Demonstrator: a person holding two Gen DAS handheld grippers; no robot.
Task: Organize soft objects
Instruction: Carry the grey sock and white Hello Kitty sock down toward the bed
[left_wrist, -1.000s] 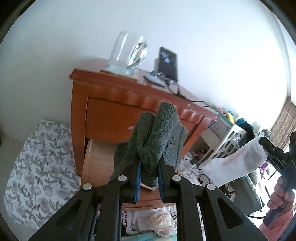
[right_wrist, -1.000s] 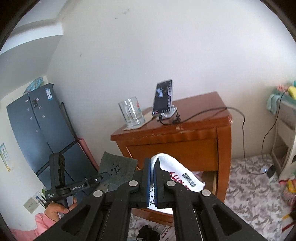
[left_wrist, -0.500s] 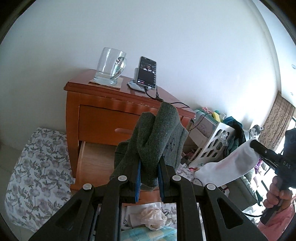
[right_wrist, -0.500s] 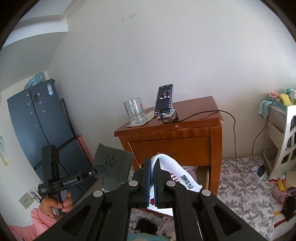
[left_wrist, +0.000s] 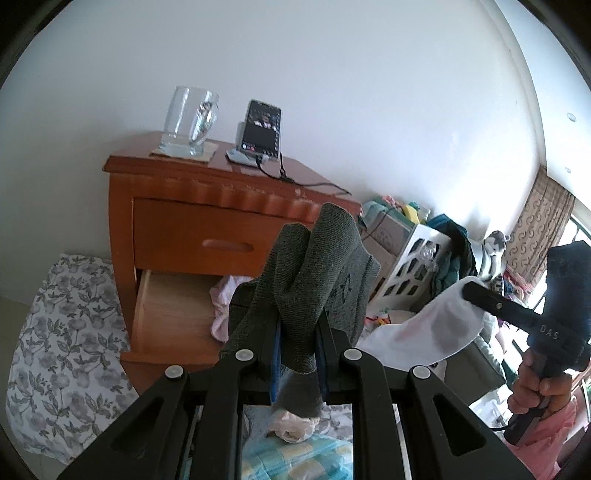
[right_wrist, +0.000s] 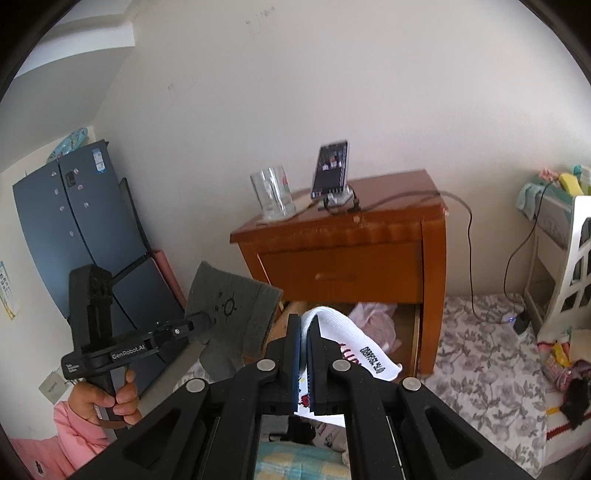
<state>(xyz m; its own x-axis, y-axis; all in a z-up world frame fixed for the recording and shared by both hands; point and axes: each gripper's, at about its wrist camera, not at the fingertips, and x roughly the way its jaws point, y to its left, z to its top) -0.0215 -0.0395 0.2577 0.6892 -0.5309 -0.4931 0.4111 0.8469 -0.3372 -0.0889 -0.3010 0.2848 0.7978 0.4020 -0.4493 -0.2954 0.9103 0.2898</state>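
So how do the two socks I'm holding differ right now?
The grey sock is dark knit with a small black sun-like mark; the white sock carries black and red lettering. The grey sock bunches thickly between the left gripper's pads, while the white sock is a thin fold in the right gripper. Both are clamped and held up before the open drawer.

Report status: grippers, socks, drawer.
Left gripper shut on grey knit sock. Right gripper shut on white printed sock. Lower wooden drawer open, pink cloth inside; path clear.

left gripper (right_wrist: 199, 321): "GenRobot.AI" | right gripper (left_wrist: 469, 291): "DAS"
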